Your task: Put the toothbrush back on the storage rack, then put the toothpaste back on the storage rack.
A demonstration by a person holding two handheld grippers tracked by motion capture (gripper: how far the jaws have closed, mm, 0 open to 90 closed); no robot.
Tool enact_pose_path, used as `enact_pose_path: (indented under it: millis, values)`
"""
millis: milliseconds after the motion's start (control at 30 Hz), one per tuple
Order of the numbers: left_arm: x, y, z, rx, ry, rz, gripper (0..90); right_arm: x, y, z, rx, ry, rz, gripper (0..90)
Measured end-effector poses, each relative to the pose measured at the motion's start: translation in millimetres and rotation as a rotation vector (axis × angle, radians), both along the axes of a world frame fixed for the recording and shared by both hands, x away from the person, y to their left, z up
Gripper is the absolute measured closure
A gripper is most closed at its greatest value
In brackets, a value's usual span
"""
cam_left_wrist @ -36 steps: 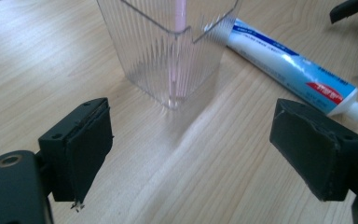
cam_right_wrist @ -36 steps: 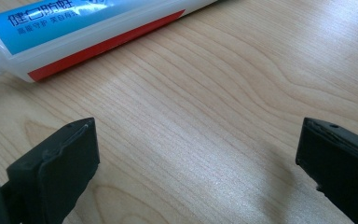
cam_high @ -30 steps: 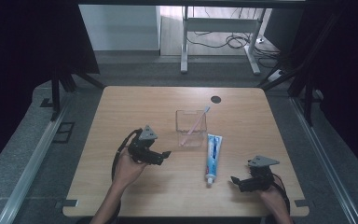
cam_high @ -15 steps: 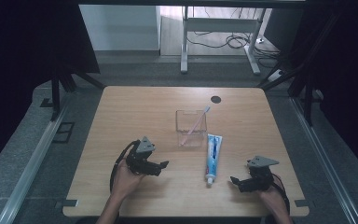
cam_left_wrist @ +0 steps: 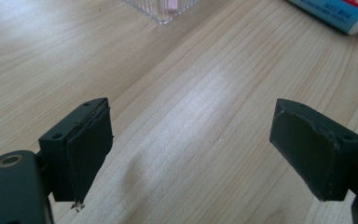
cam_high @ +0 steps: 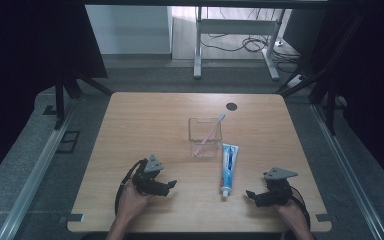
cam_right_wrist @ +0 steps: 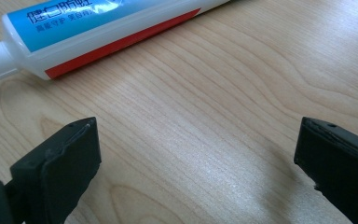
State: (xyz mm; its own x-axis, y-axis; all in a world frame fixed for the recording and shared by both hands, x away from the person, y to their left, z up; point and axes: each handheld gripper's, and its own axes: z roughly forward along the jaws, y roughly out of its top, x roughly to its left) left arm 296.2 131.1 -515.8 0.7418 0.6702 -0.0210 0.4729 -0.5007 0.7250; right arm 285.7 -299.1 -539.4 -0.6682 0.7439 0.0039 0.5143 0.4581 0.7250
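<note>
Left gripper has drawn back; toothpaste tube mostly cut off.

Black two-jaw left gripper and right gripper (grey triangular top plates); black trailing cables.

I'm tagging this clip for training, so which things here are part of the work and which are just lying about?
Part of the work:
toothpaste tube, lying flat
clear box
pink toothbrush, leaning in the box
left gripper, open
right gripper, open

Just there:
black disc at the table's far edge
white desk frame and cables on the floor behind
</note>
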Motion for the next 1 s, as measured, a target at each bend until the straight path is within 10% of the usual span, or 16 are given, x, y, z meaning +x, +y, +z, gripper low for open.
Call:
enact_pose_path:
  millis: [567, 1000]
  values:
    - [-2.6, -2.0, 3.5, 0.029, -0.029, -0.027, 13.3, -3.4, 6.9, 16.5, -0.012, 0.02, -0.017, 14.6]
    - [-4.3, 8.2, 11.0, -0.036, -0.045, -0.027, 13.4, -3.0, 11.2, 29.6, 0.014, 0.04, 0.08, 71.5]
